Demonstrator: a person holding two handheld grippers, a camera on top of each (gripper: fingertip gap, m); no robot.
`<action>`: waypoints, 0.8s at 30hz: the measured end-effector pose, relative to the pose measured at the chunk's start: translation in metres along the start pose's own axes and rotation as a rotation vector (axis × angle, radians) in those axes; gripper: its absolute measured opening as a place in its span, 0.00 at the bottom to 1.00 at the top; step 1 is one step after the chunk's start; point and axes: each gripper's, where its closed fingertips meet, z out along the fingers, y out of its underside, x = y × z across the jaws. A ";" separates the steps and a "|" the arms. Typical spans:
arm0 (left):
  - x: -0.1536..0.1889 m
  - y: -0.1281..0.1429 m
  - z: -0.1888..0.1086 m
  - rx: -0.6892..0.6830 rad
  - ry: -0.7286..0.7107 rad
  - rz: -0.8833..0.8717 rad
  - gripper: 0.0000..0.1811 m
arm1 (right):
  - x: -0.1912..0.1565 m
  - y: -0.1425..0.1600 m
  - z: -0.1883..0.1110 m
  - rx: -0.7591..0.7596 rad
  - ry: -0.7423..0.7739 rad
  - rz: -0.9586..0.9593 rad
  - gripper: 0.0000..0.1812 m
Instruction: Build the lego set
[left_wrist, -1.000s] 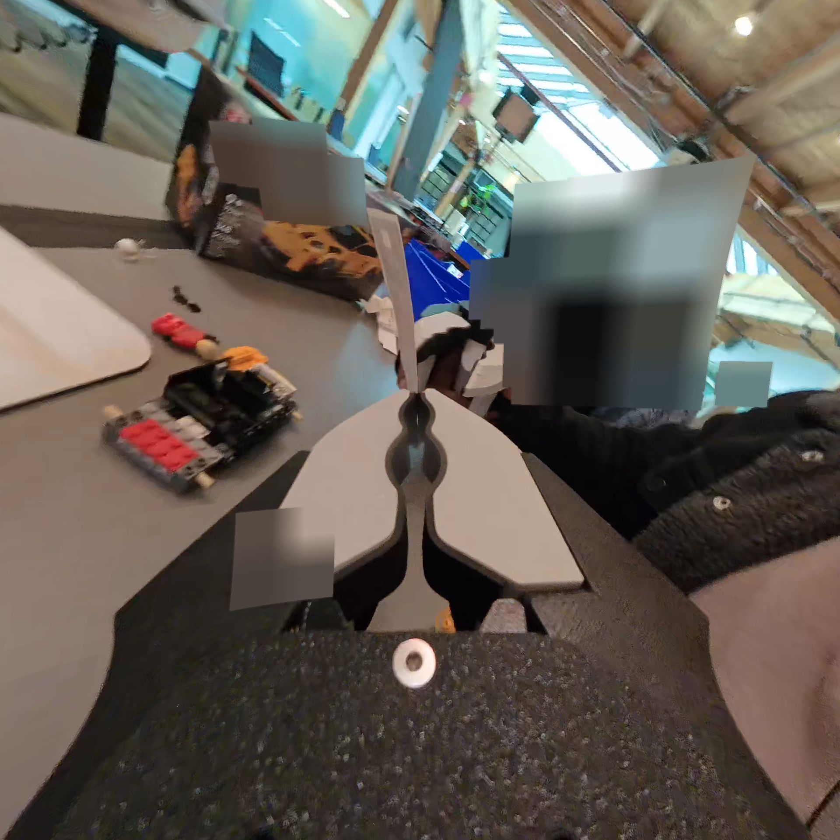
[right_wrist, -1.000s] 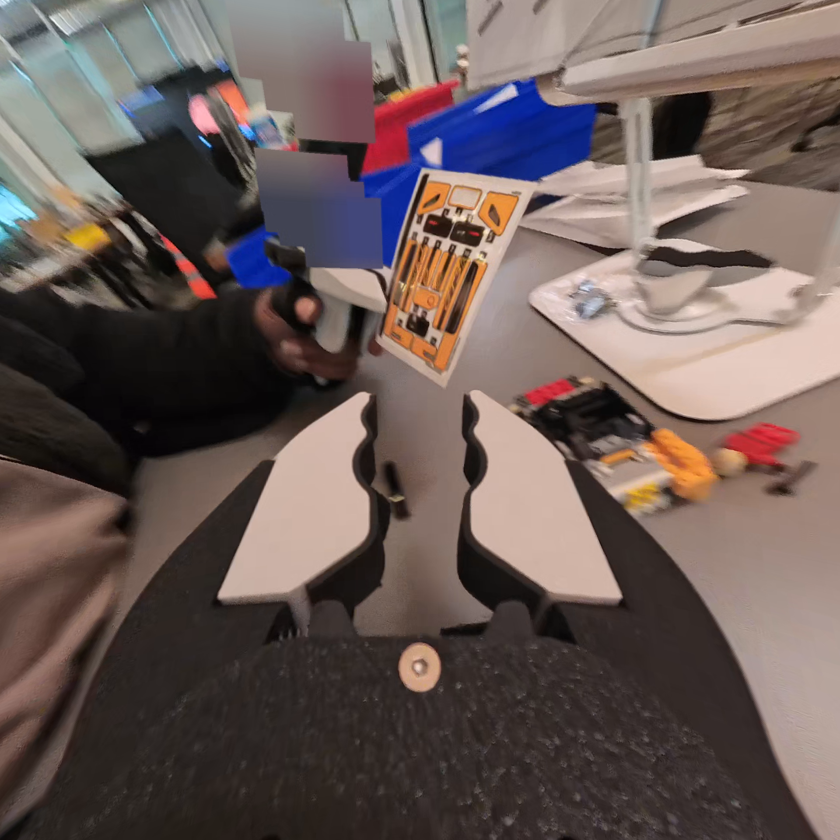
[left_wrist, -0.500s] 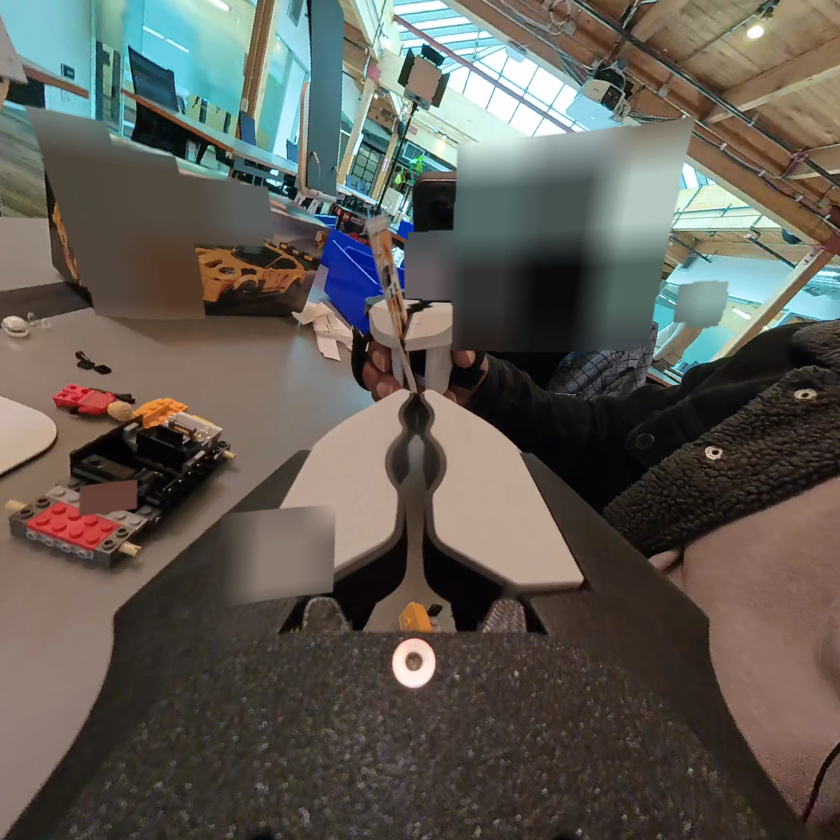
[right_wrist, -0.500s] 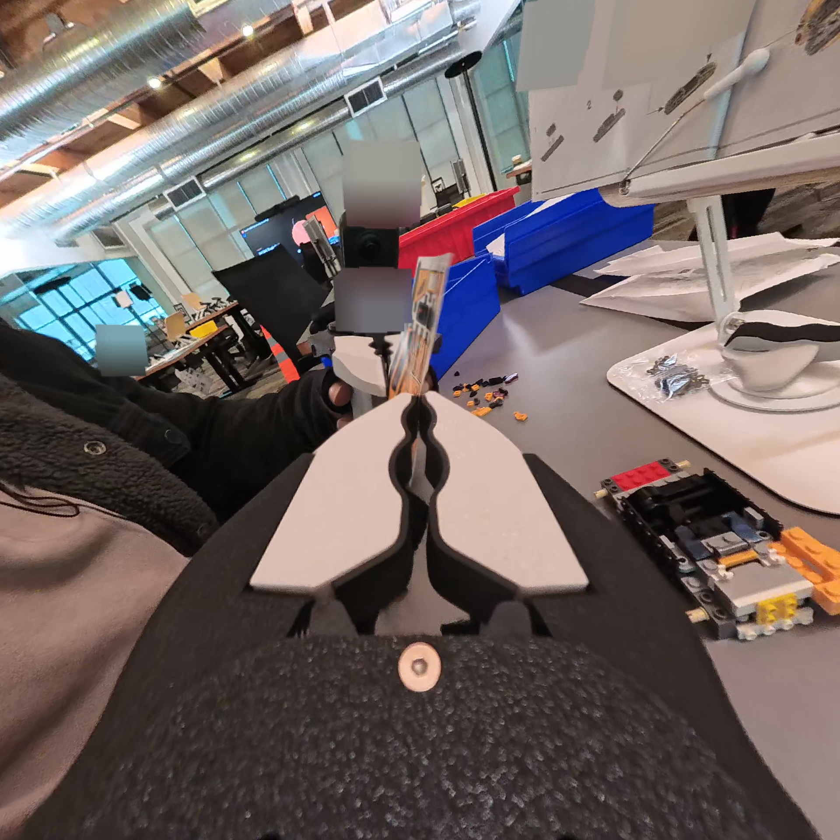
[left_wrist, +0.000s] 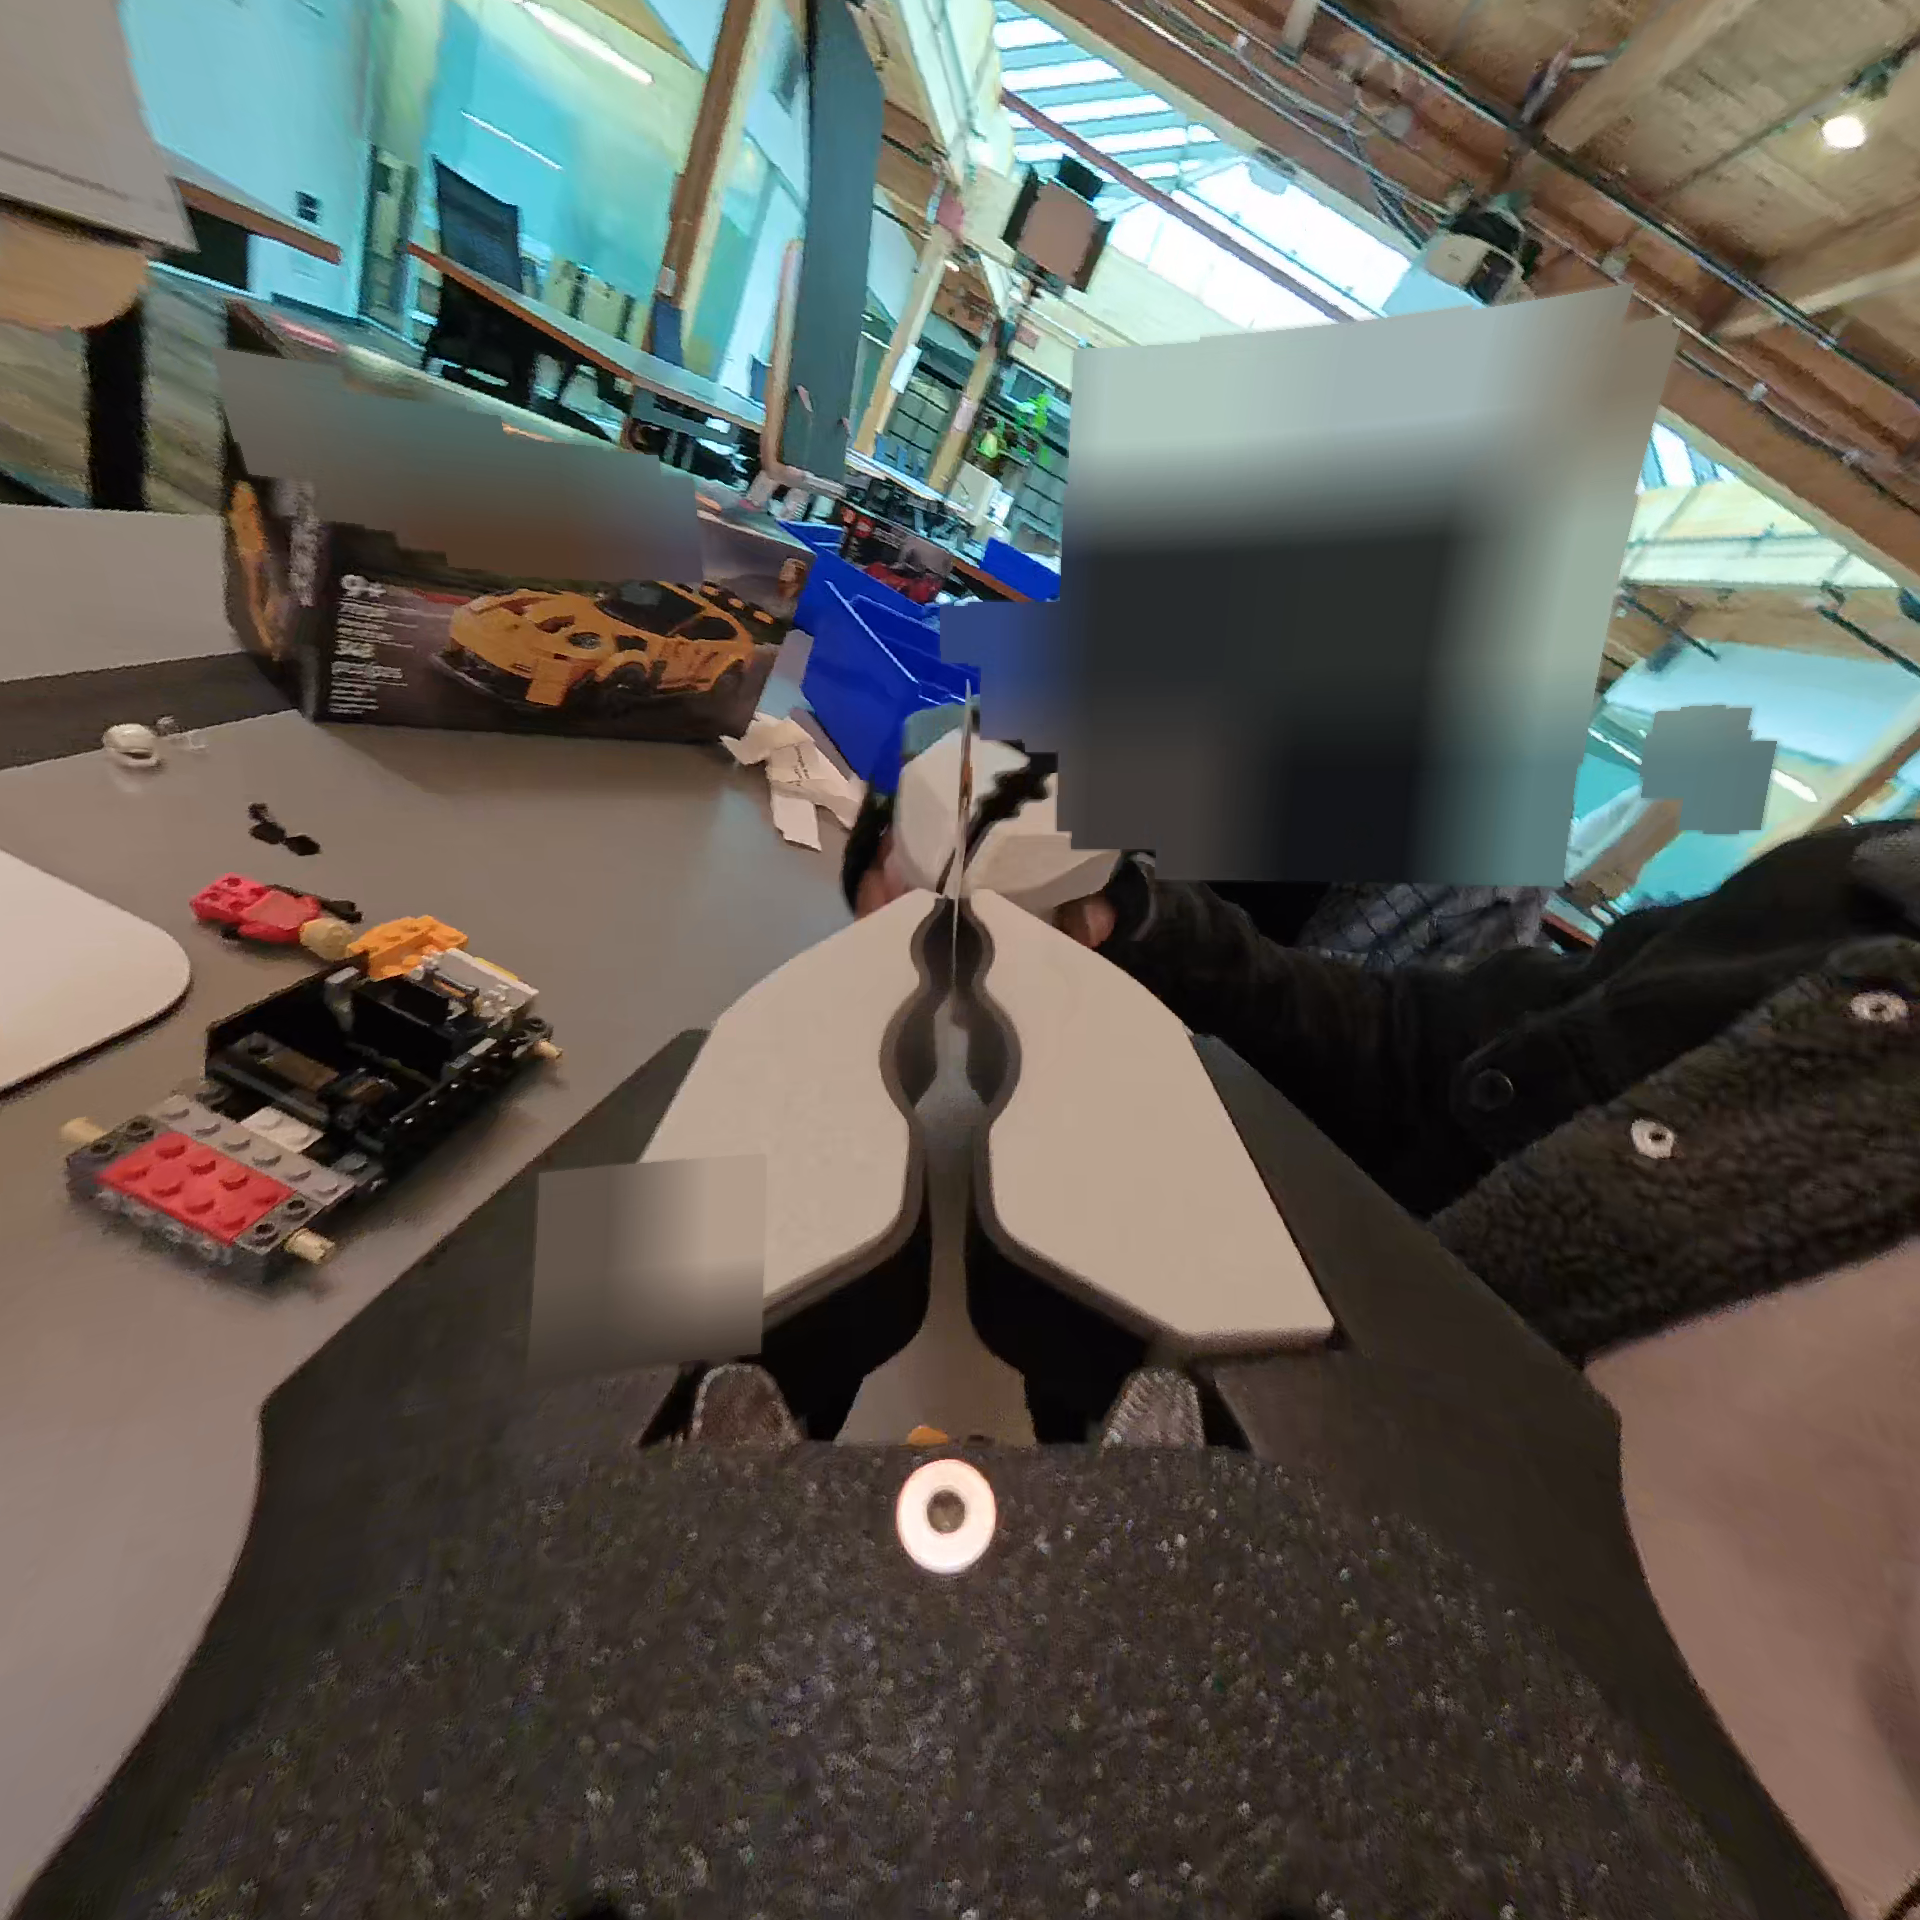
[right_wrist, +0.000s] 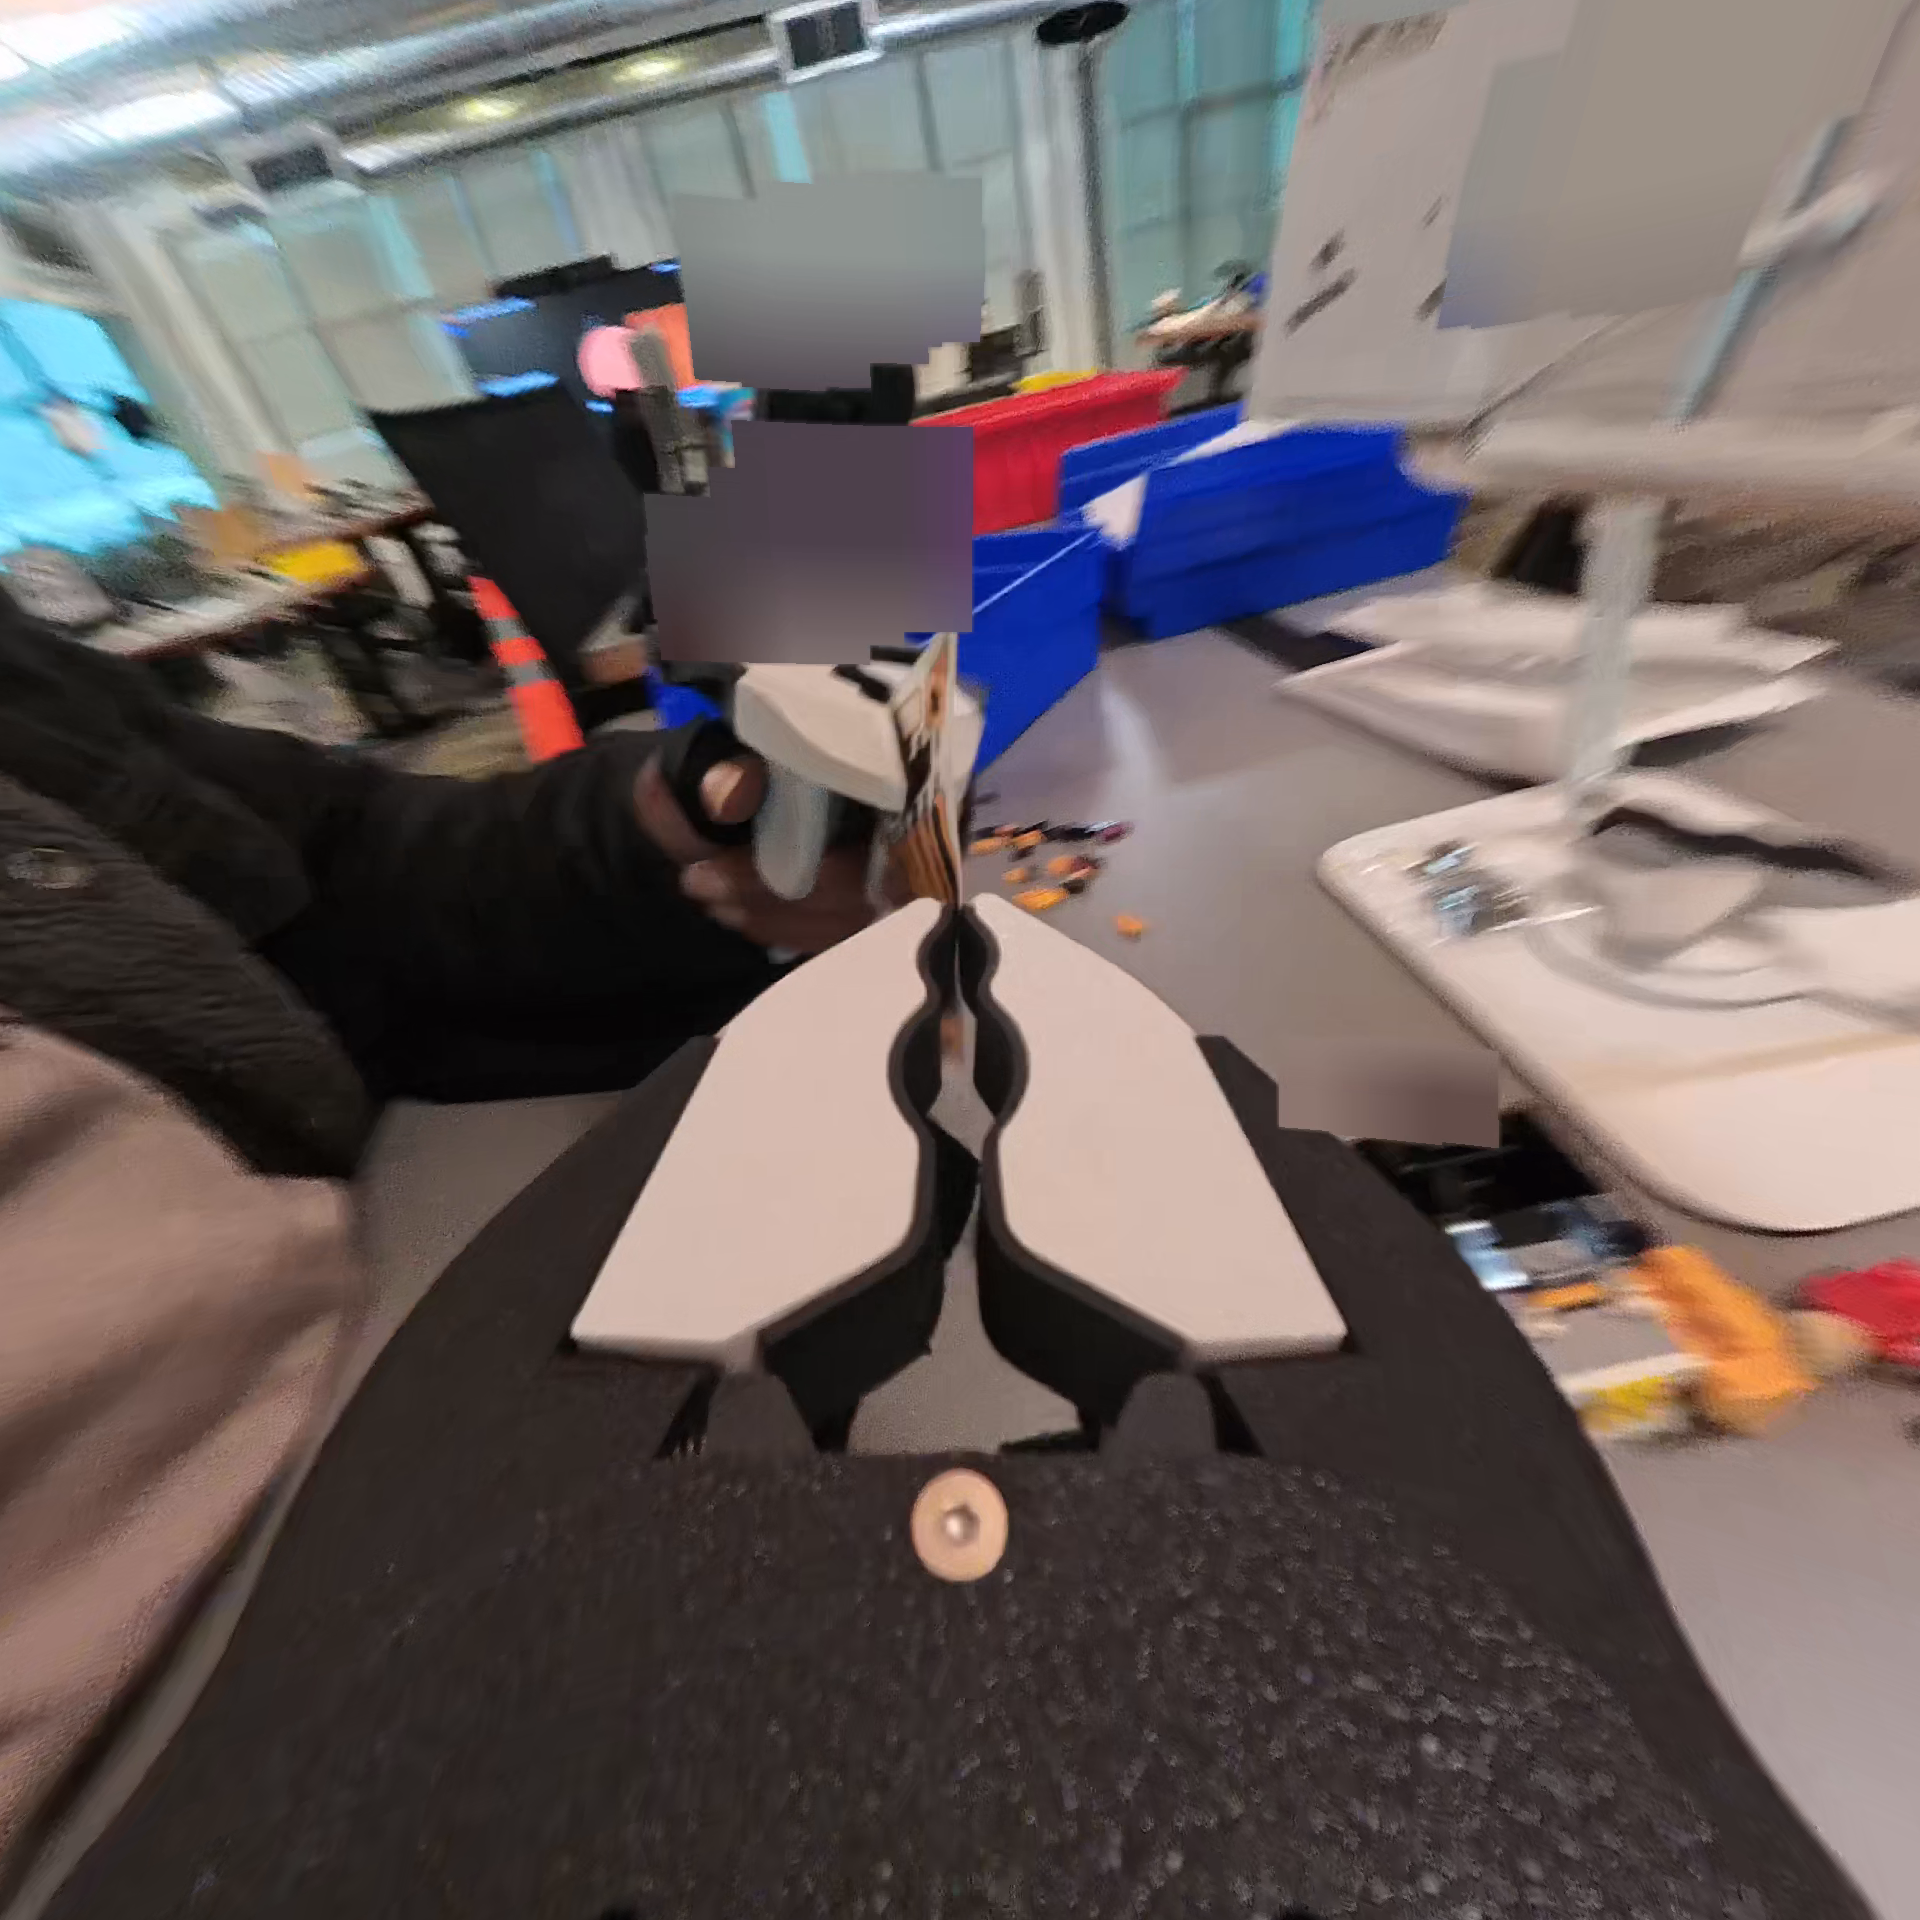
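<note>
Lego chassis (left_wrist: 301, 1101), the half-built black car base with red plates at one end, sits flat on the grey table (left_wrist: 582, 862), well apart from both tools, because right now all the action is up in the air with the sticker sheet (right_wrist: 928, 800). The left gripper (left_wrist: 951, 914) has its fingers pressed together on one edge of that sheet, and the right gripper (right_wrist: 954, 914) is pinched tight on the opposite edge, so the thin sheet is stretched between two clamps facing each other. The danger as I read it is that if the two hands pull apart or twist against one another, the sheet creases or tears, and a sticker could lift or fold onto itself; a loosened pinch on either side would let it flop or drop. The right wrist view is smeared with motion, so alignment looks unsettled. That view does give the printed orange-and-black face of the sheet and a scatter of small orange and black pieces (right_wrist: 1049, 862) on the table beyond, neither readable from the other side. The left wrist view catches the sheet only edge-on as a sliver, but it alone shows the set's box (left_wrist: 520, 644) with the yellow car and the red minifigure (left_wrist: 270, 914) lying near the chassis.
</note>
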 end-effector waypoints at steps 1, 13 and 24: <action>-0.004 -0.001 -0.001 0.010 -0.030 -0.013 0.00 | 0.005 -0.010 -0.003 0.014 0.076 -0.090 0.01; -0.021 0.000 -0.003 0.034 -0.078 -0.159 0.00 | 0.011 -0.001 0.034 -0.269 0.274 -0.626 0.17; -0.006 -0.006 -0.005 0.062 0.024 -0.149 0.00 | 0.012 -0.005 0.025 -0.169 0.079 -0.194 0.17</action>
